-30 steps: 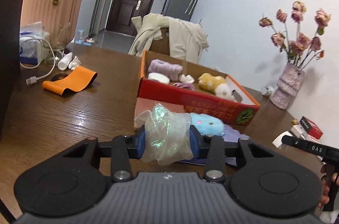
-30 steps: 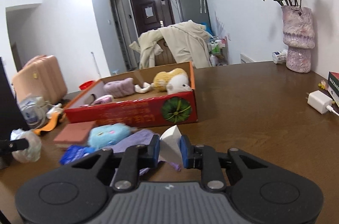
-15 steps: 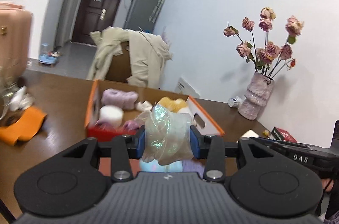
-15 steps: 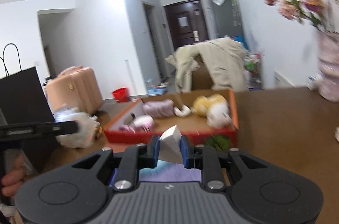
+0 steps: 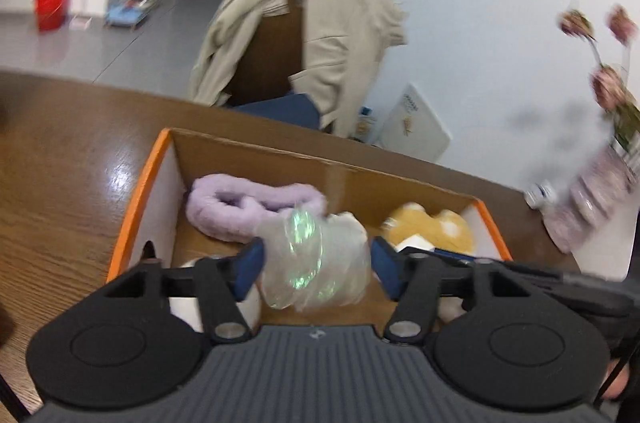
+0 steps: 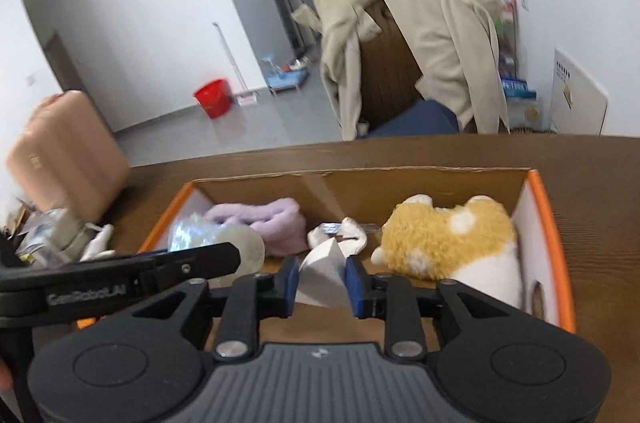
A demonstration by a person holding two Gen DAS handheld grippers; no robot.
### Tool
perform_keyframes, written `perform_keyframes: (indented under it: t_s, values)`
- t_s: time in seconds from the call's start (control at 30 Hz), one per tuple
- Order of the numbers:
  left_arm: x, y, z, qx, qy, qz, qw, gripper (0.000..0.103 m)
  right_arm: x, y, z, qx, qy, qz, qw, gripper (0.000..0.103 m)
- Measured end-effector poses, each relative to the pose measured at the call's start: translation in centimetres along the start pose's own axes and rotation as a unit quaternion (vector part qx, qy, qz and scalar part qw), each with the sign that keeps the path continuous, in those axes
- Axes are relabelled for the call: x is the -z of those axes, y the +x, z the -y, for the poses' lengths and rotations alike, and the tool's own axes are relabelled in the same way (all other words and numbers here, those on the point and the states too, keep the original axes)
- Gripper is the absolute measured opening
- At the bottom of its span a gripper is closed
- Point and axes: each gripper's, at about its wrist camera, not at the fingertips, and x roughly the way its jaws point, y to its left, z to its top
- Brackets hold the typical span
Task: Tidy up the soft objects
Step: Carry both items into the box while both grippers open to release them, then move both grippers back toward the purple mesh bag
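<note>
Looked down from two hand-held tongs into an open cardboard box with an orange rim (image 5: 140, 191), set on a brown wooden table (image 5: 60, 163). Left bare tabletop free on the box's left side and behind its far wall. Bounded the right side with a blurred, pale lilac vase of dried roses (image 5: 592, 199), standing near the box's right corner. Showed, beyond the table's far edge, a chair draped with a beige coat (image 5: 332, 35), and grey floor further back with a red bucket (image 6: 212, 97) and a pink suitcase (image 6: 60, 159).

Filled part of the box already: a fluffy lilac band (image 5: 240, 207) at back left, a yellow and white plush toy (image 6: 452, 243) at right, open cardboard floor in the middle front.

Hung the left gripper (image 5: 316, 263) over the box's left half, jaws just widened, with a crumpled iridescent translucent bundle (image 5: 320, 279) between the blue pads. Touched the bundle at the left pad only; showed a thin gap at the right pad, so let go rather than squeezed.

Poised the right gripper (image 6: 322, 283) over the middle front, jaws just eased slightly wider, yet still pinched a white foam wedge (image 6: 322, 273) with both pads.
</note>
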Motion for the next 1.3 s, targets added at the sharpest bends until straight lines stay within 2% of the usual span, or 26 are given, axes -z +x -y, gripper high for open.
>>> perform_keyframes:
  t_s: [0.07,0.13,0.23,0.33,0.43,0.53,0.63,0.73,0.87,0.93,1.03,1.13,1.3]
  values:
    - [-0.3,0.0,-0.7,0.012,-0.005,0.008,0.9999,0.072,0.1,0.5,0.0,-0.001,0.001,0.010,1.000,0.046]
    - [-0.6,-0.5,-1.0,0.012,-0.003,0.016,0.9998,0.076,0.1,0.2,-0.1,-0.002,0.001,0.026,1.000,0.054]
    - [-1.0,-1.7,-0.9,0.007,0.004,0.028,0.9996,0.076,-0.3,-0.8,0.0,0.005,-0.010,0.035,0.999,0.053]
    - [-1.2,-4.2,-0.3,0.009,0.009,0.041,0.9991,0.076,-0.2,-3.6,-0.3,0.006,-0.019,0.051,0.998,0.053]
    - [-0.6,-7.8,0.5,0.006,0.038,0.062,0.9973,0.080,0.1,-7.2,-0.5,0.007,-0.035,0.063,0.997,0.055]
    - [1.3,-11.4,1.4,-0.003,0.087,0.077,0.9932,0.082,1.3,-11.5,-0.6,0.017,-0.063,0.079,0.995,0.062]
    - [4.0,-15.7,2.1,-0.022,0.124,0.092,0.9877,0.082,3.7,-16.1,-0.5,0.027,-0.082,0.094,0.992,0.067]
    - [6.8,-20.0,2.9,-0.022,0.152,0.120,0.9809,0.085,6.5,-20.1,-0.2,0.029,-0.092,0.104,0.990,0.069]
    - [11.7,-25.7,4.0,-0.025,0.171,0.163,0.9714,0.090,11.8,-24.9,-0.5,0.032,-0.108,0.128,0.985,0.074]
    - [14.5,-27.8,4.3,-0.027,0.173,0.178,0.9683,0.098,15.0,-26.9,-0.6,0.030,-0.120,0.145,0.982,0.075]
    - [19.3,-29.8,4.6,-0.040,0.187,0.190,0.9630,0.098,20.0,-29.5,-1.1,0.049,-0.141,0.180,0.972,0.079]
    - [24.1,-31.3,4.6,-0.055,0.173,0.196,0.9636,0.099,24.2,-31.1,-1.4,0.061,-0.147,0.192,0.968,0.083]
    - [30.2,-32.9,3.8,-0.057,0.130,0.186,0.9722,0.100,30.6,-32.2,-1.2,0.048,-0.133,0.169,0.975,0.083]
